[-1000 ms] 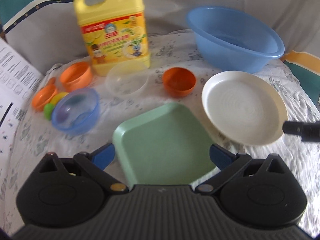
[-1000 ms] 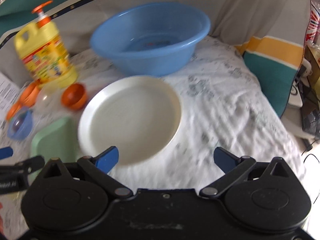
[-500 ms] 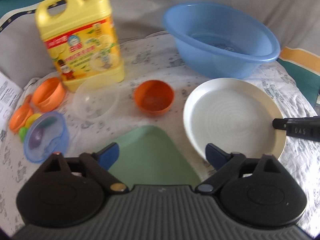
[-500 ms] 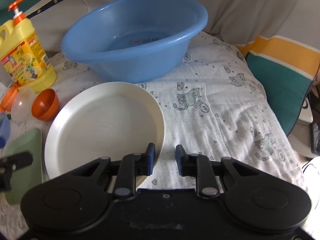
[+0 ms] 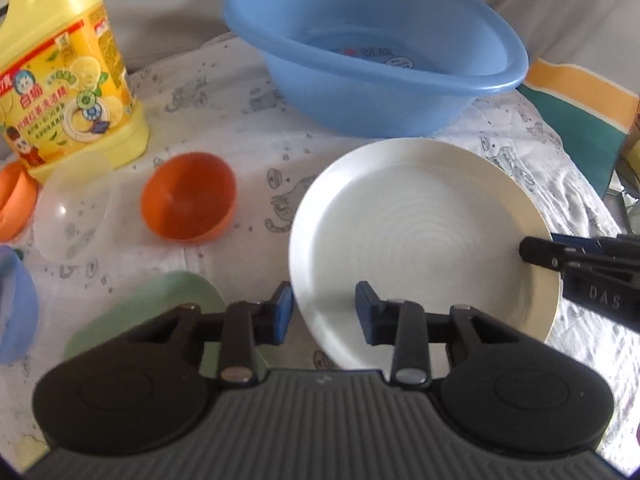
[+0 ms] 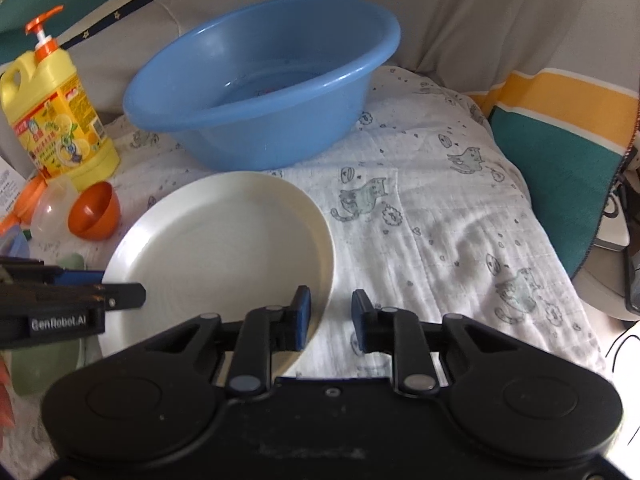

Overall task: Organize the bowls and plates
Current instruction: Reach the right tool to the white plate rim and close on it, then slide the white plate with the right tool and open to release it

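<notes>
A round white plate [image 5: 420, 240] lies on the cat-print cloth; it also shows in the right wrist view [image 6: 224, 256]. My left gripper [image 5: 324, 314] straddles the plate's near left rim with its jaws partly closed, a gap still showing. My right gripper [image 6: 330, 318] straddles the plate's right rim, jaws narrowed with a gap. A green square plate [image 5: 156, 312] lies to the left, partly hidden by my left gripper. An orange bowl [image 5: 188, 198], a clear bowl [image 5: 70, 216] and a blue bowl [image 5: 14, 304] sit further left.
A large blue basin [image 5: 372, 44] stands behind the plate. A yellow detergent jug [image 5: 64, 68] stands at the back left, with an orange lid [image 5: 12, 196] beside it. A striped cushion [image 6: 560, 128] borders the right side.
My left gripper moved right from the green plate to the white plate's left rim and narrowed its jaws. My right gripper closed in around the plate's right rim.
</notes>
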`<state>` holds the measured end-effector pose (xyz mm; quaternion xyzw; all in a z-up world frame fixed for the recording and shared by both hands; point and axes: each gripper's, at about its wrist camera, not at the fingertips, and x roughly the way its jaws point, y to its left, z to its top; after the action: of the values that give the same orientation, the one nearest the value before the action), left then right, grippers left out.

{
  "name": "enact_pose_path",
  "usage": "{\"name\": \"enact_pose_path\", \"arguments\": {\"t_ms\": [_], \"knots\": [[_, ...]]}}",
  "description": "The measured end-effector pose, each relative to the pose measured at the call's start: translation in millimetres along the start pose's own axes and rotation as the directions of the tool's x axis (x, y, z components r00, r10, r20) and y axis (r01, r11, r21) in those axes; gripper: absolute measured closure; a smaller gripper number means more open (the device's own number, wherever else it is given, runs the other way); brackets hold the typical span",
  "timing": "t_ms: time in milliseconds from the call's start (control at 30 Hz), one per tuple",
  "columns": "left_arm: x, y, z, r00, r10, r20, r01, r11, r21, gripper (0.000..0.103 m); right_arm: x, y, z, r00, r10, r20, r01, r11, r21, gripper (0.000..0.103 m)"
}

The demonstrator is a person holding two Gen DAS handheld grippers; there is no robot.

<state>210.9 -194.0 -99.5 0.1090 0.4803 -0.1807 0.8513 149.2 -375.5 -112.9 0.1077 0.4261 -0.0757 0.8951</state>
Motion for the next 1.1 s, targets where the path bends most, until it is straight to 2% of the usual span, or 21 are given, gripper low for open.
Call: {"name": "enact_pose_path", "arguments": {"t_ms": [233, 300, 367, 533, 800, 1100], "knots": [[2.8, -2.4, 0.2, 1.000, 0.026, 0.015, -0.026, 0.999, 0.029, 0.068, 8.0, 7.6, 3.6, 0.999, -0.008, 0.033, 0.008, 1.000, -0.009, 0.076], [0.6, -3.9, -0.4, 0.999, 0.031, 0.010, -0.031, 0.999, 0.030, 0.068, 6.4, 14.8, 2.8, 1.000, -0.003, 0.027, 0.004, 1.000, -0.010, 0.071], [-4.0, -5.2, -3.2, 0.999, 0.033, 0.008, -0.033, 0.999, 0.033, 0.068, 3.2, 23.7, -1.2, 0.999, -0.035, 0.036, 0.037, 0.999, -0.041, 0.071], [-19.1, -7.0, -12.6, 0.999, 0.037, 0.009, -0.038, 0.999, 0.015, 0.068, -9.5, 25.7, -8.8, 0.999, -0.029, 0.027, 0.030, 0.999, -0.012, 0.071], [-64.4, -9.8, -31.5, 0.999, 0.036, 0.038, -0.036, 0.999, 0.009, 0.068, -58.7, 29.8, -23.3, 0.998, -0.004, 0.056, 0.005, 1.000, -0.012, 0.071], [-125.6, 1.3, -76.8, 0.997, 0.041, 0.060, -0.040, 0.999, -0.004, 0.061, -119.2, 52.2, -58.5, 0.997, 0.054, 0.064, -0.052, 0.998, -0.025, 0.071]]}}
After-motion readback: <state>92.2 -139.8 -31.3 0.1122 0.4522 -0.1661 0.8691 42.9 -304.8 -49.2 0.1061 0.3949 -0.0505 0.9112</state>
